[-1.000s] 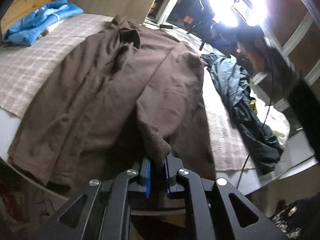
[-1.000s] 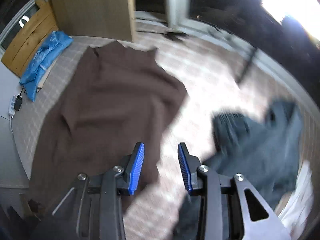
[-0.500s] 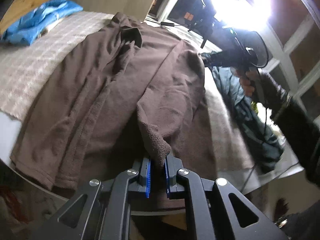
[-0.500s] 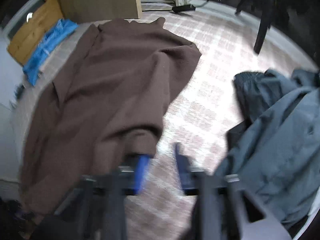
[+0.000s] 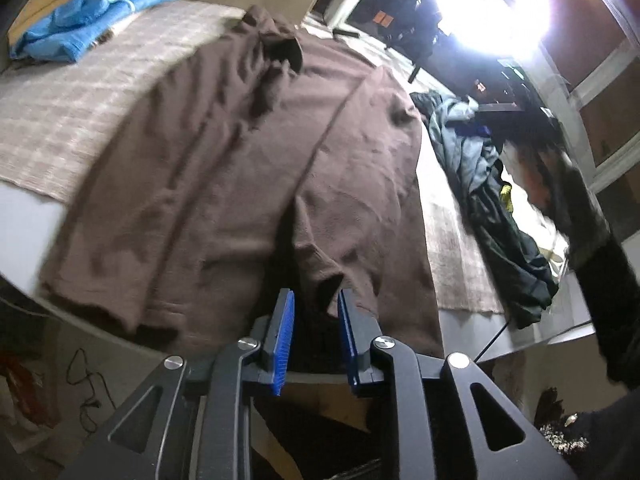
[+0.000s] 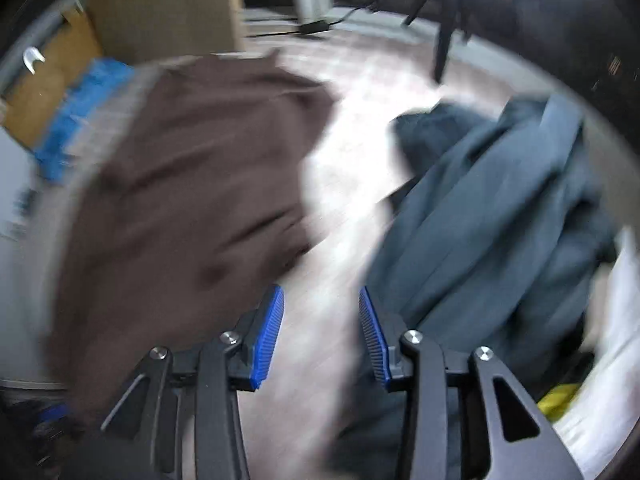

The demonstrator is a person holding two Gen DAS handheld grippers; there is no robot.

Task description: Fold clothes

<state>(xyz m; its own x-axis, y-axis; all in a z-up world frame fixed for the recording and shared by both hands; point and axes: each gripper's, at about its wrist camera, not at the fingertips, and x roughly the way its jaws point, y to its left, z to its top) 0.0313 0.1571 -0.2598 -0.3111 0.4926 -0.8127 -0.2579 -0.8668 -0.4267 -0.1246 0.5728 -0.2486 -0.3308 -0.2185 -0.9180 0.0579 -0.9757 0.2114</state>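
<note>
A brown fleece garment (image 5: pixel 224 152) lies spread on the bed's checked cover (image 5: pixel 72 108), one sleeve folded across its front. My left gripper (image 5: pixel 314 312) hovers at the near hem, jaws opening. The sleeve cuff (image 5: pixel 326 288) sits loosely between the blue pads (image 5: pixel 284 332), with a gap on the left side. In the blurred right wrist view, my right gripper (image 6: pixel 320 320) is over bare checked cover (image 6: pixel 344 208), jaws opening with nothing between them. There the brown garment (image 6: pixel 188 184) lies to its left.
A pile of dark grey-blue clothes (image 5: pixel 480 184) (image 6: pixel 500 216) lies right of the brown garment. Blue clothing (image 5: pixel 92 20) (image 6: pixel 76 120) sits at the far left corner. A person's dark sleeve (image 5: pixel 608 292) reaches in at the right. The bed edge (image 5: pixel 24 216) and cables (image 5: pixel 84 392) are at lower left.
My left gripper has let go of the sleeve cuff, which now rests loose between the parted pads. My right gripper has swung right, off the brown garment's edge, and stands wider.
</note>
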